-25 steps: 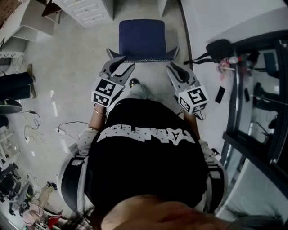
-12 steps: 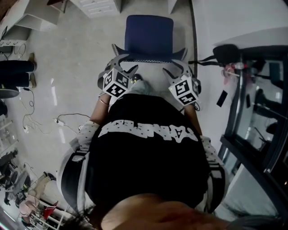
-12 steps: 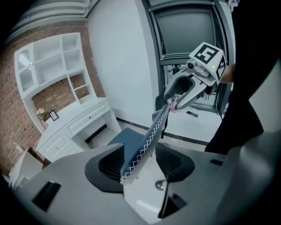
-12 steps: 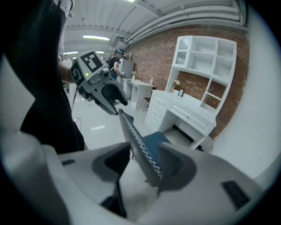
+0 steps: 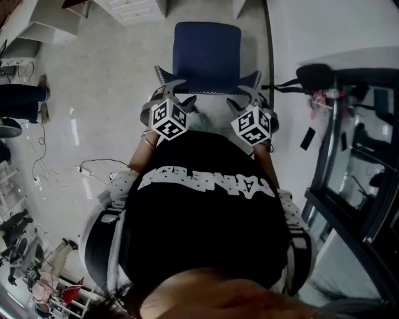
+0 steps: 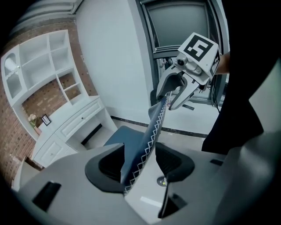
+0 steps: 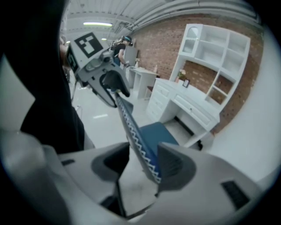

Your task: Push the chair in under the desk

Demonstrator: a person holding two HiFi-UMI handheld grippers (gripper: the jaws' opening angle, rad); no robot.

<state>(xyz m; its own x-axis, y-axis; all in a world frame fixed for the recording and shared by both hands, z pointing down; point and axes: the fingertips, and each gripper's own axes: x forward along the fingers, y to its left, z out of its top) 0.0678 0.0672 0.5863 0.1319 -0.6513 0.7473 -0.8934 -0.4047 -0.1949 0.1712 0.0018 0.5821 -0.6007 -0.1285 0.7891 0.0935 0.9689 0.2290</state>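
Observation:
The blue chair's seat (image 5: 206, 53) faces a white desk (image 5: 134, 7) at the top of the head view. The backrest's top edge (image 5: 209, 91), with white zigzag stitching, runs between my two grippers. My left gripper (image 5: 169, 90) straddles its left end, and its jaws have just been opening. The backrest edge (image 6: 149, 136) stands in the gap of the left gripper (image 6: 140, 162). My right gripper (image 5: 249, 90) straddles the right end in the same way. Its jaws have also just been opening, and the backrest (image 7: 136, 136) runs through the right gripper (image 7: 140, 165), close to one jaw.
The white desk with shelves (image 7: 193, 110) stands against a brick wall beyond the chair. A black frame with glass (image 5: 349, 156) runs down the right side. Cables (image 5: 81, 168) lie on the floor at the left, near another person's legs (image 5: 22, 103).
Both grippers have come down onto the backrest's top edge and rolled. Their jaws have opened wide, and the edge now sits between them.

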